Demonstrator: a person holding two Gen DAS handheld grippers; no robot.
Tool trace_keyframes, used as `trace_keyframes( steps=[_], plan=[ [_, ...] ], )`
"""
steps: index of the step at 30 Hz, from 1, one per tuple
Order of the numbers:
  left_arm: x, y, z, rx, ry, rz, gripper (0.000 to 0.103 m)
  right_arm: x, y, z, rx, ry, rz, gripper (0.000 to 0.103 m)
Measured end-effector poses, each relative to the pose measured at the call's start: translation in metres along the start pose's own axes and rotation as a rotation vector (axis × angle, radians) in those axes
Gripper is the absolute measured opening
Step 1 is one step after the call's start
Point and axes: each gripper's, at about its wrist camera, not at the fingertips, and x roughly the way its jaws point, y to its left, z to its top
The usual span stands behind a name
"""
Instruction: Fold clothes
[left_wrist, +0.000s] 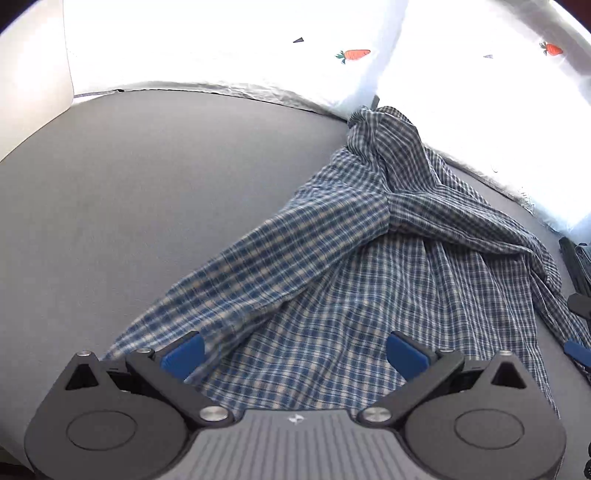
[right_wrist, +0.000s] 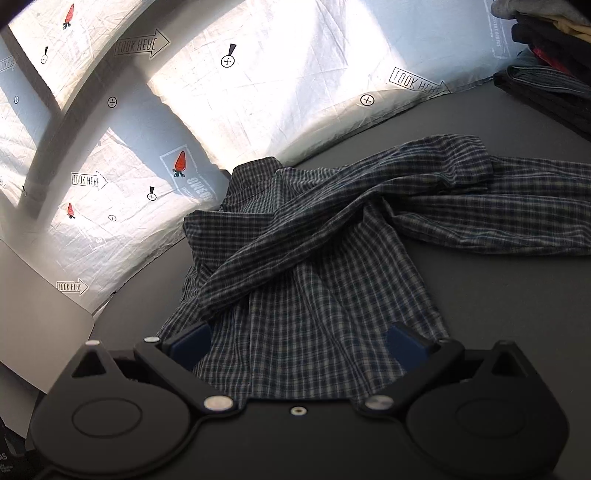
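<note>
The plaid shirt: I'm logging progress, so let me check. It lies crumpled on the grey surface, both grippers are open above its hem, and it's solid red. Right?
Not quite. The plaid shirt is blue-and-white checked, not solid red, as the left wrist view shows. The rest holds: it lies crumpled on the grey surface, with the left gripper and right gripper both open above its hem.

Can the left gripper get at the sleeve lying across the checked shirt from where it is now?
Probably yes. The left gripper is open just above the shirt, and the sleeve lies on top with nothing covering it.
</note>
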Motion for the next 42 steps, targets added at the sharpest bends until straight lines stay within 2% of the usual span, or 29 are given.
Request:
trace_keyframes(
  steps=[4, 8, 15, 17, 18, 19, 22, 25, 29, 30, 31, 32, 37, 42],
  plan=[
    [-0.017, 0.041, 0.001, -0.016, 0.009, 0.042, 0.103, 0.012, 0.029, -0.024, 0.073, 0.057, 0.025, 0.103],
    [-0.023, 0.087, -0.003, -0.014, 0.044, 0.070, 0.103, 0.033, 0.062, -0.055, 0.134, 0.120, 0.086, 0.103],
    [-0.019, 0.149, 0.003, 0.009, 0.088, 0.038, 0.103, 0.068, 0.131, -0.110, 0.162, 0.224, 0.171, 0.099],
    [-0.018, 0.163, 0.008, 0.030, 0.086, 0.031, 0.103, 0.076, 0.147, -0.125, 0.179, 0.254, 0.205, 0.089],
    [-0.018, 0.170, 0.011, 0.042, 0.083, 0.027, 0.103, 0.080, 0.154, -0.131, 0.185, 0.272, 0.214, 0.079],
    [-0.018, 0.177, 0.013, 0.055, 0.081, 0.024, 0.103, 0.084, 0.161, -0.136, 0.187, 0.289, 0.217, 0.069],
    [-0.017, 0.189, 0.016, 0.111, 0.088, 0.021, 0.103, 0.098, 0.182, -0.155, 0.182, 0.340, 0.194, 0.051],
    [-0.015, 0.200, 0.017, 0.156, 0.101, 0.010, 0.103, 0.108, 0.193, -0.169, 0.189, 0.365, 0.173, 0.051],
    [-0.013, 0.210, 0.017, 0.193, 0.113, -0.004, 0.103, 0.113, 0.201, -0.182, 0.224, 0.383, 0.189, 0.050],
    [-0.013, 0.211, 0.016, 0.200, 0.114, -0.006, 0.103, 0.112, 0.203, -0.183, 0.217, 0.383, 0.185, 0.042],
    [-0.013, 0.213, 0.016, 0.208, 0.115, -0.008, 0.103, 0.112, 0.205, -0.184, 0.210, 0.382, 0.180, 0.020],
    [-0.013, 0.214, 0.016, 0.215, 0.115, -0.010, 0.103, 0.111, 0.207, -0.185, 0.205, 0.382, 0.168, 0.013],
    [-0.015, 0.213, 0.015, 0.227, 0.105, -0.022, 0.103, 0.098, 0.206, -0.182, 0.198, 0.336, 0.209, 0.004],
    [-0.011, 0.199, 0.017, 0.237, 0.109, -0.063, 0.103, 0.075, 0.199, -0.173, 0.185, 0.298, 0.247, 0.002]
  ],
)
